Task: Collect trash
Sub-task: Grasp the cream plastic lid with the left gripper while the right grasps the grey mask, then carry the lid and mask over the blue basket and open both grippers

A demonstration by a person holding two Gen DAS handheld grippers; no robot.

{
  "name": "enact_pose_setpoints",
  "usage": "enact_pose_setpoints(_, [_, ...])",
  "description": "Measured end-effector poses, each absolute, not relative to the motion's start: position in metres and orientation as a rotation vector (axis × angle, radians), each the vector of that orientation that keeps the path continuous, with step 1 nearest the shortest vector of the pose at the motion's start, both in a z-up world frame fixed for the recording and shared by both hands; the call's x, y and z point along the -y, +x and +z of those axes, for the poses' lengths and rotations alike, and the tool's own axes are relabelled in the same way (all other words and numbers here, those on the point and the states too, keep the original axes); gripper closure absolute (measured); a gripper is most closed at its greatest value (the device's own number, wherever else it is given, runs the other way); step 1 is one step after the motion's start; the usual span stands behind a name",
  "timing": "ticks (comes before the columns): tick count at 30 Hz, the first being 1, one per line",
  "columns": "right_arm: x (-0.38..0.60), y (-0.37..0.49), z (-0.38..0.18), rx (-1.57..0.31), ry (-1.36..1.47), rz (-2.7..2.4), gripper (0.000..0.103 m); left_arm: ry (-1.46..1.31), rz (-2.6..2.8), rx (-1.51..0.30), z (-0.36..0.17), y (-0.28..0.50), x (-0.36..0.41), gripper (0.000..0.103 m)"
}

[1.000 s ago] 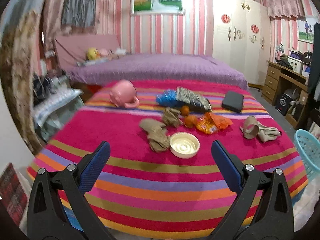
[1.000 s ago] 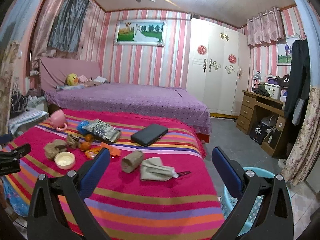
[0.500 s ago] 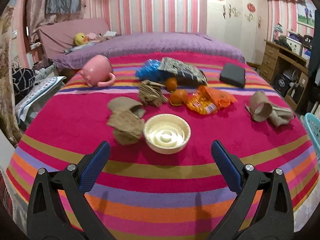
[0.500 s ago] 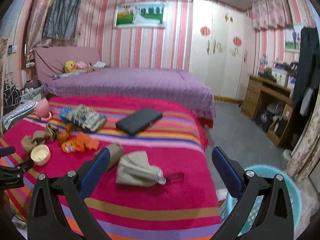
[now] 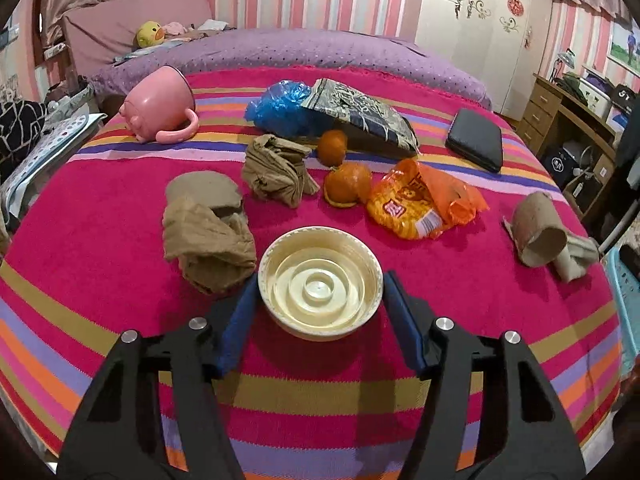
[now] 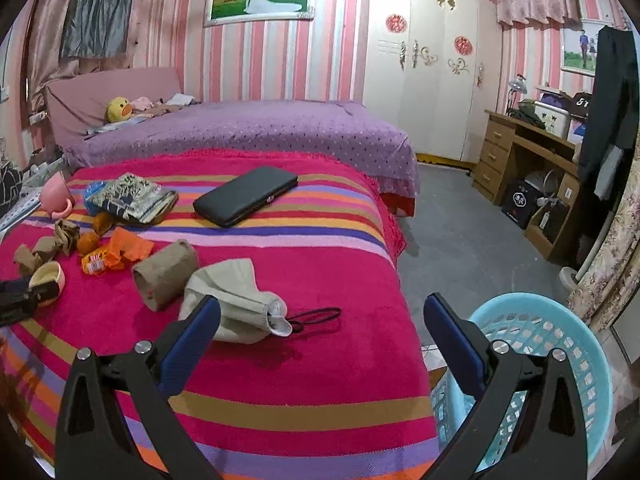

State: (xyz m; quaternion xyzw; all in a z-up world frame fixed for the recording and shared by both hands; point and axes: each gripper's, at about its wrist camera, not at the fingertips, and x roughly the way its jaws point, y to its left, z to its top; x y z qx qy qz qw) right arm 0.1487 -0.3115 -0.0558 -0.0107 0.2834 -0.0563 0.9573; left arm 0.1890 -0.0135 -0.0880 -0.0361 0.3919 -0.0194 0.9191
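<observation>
Now the left gripper tilts downward, fingers closing around the cream lid.

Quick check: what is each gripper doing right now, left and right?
Left gripper: jaws closing around the cream bowl, pads at its rim, grip not yet sure.
Right gripper: open, holding nothing.

A bed blanket of hot pink with orange, purple, gold and lilac stripes. On it: a cream round lid, tan crumpled stockings, two orange tangerines, an orange snack wrapper, a pink mug, a blue plastic bag, a black case. A light blue basket. Pink-and-white striped walls.
</observation>
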Motion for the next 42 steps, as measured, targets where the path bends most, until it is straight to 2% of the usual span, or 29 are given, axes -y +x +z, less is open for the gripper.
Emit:
enact_pose_setpoints(7, [0.298,0.159,-0.069,-0.639,-0.039,-0.052,0.004,0.000,-0.046,-0.719,-0.064,0.184,0.036,0.042])
enact_pose_setpoints(15, [0.278,0.186,-0.080,-0.710,-0.055,-0.004,0.005,-0.014,-0.063,-0.703,-0.055,0.190,0.045,0.042])
enact_pose_setpoints(17, [0.274,0.192,-0.083,-0.735,-0.053,0.027,0.016,-0.008,-0.065,-0.705,-0.055,0.190,0.046,0.042])
enact_pose_setpoints(19, [0.270,0.198,-0.089,-0.773,-0.054,0.057,0.041,0.007,-0.064,-0.703,-0.056,0.189,0.047,0.042])
enact_pose_setpoints(20, [0.269,0.199,-0.090,-0.778,-0.058,0.063,0.042,0.018,-0.064,-0.702,-0.056,0.187,0.049,0.042])
enact_pose_setpoints(24, [0.276,0.195,-0.081,-0.755,-0.026,0.087,0.064,0.041,-0.068,-0.697,-0.056,0.183,0.050,0.042])
enact_pose_setpoints(34, [0.335,0.154,-0.037,-0.633,0.036,0.038,0.064,0.033,-0.072,-0.657,-0.045,0.168,0.050,0.042])
enact_pose_setpoints(42, [0.399,0.126,-0.020,-0.595,0.074,-0.027,0.064,0.002,-0.120,-0.623,-0.026,0.152,0.080,0.042])
